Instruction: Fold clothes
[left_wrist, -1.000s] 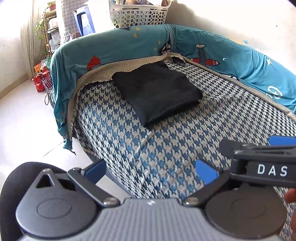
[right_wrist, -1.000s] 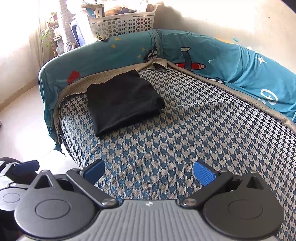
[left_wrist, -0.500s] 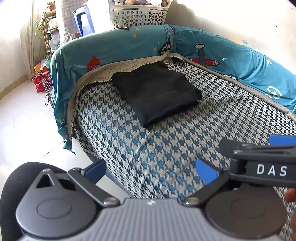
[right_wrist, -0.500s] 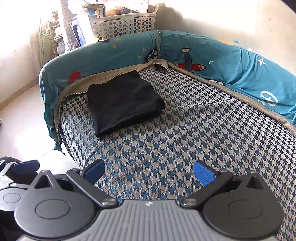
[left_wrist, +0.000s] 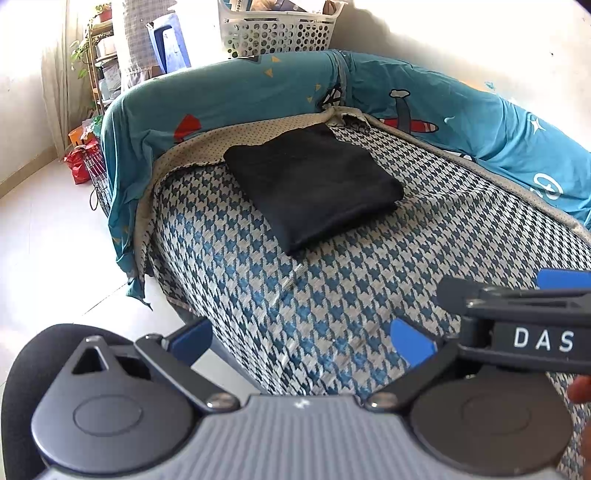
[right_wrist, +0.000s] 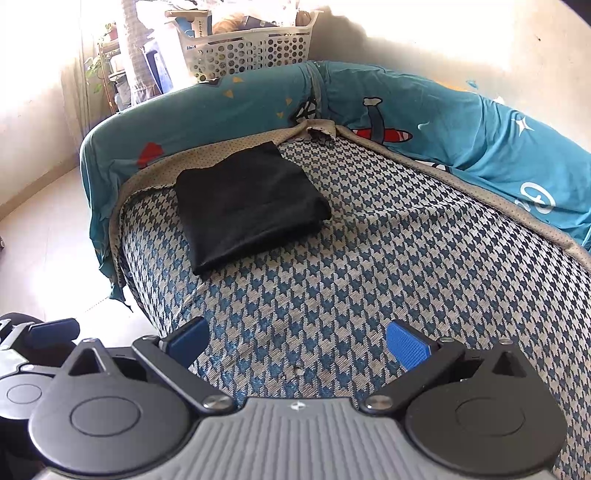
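black garment (left_wrist: 312, 188) | folded flat, long axis near-left to far-right | both claws spread, empty

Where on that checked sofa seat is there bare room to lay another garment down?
The blue-and-white houndstooth seat cover lies bare from the folded black garment rightwards to the teal cartoon-print cover, and forward to both open grippers. The far left corner is taken.

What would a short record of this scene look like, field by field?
garment: black cloth, folded into a flat rectangle
surface: houndstooth cover, with the cloth near its far left corner
left hand-held gripper: open, empty, well short of the cloth
right hand-held gripper: open, empty, well short of the cloth
background: white basket behind the teal sheet
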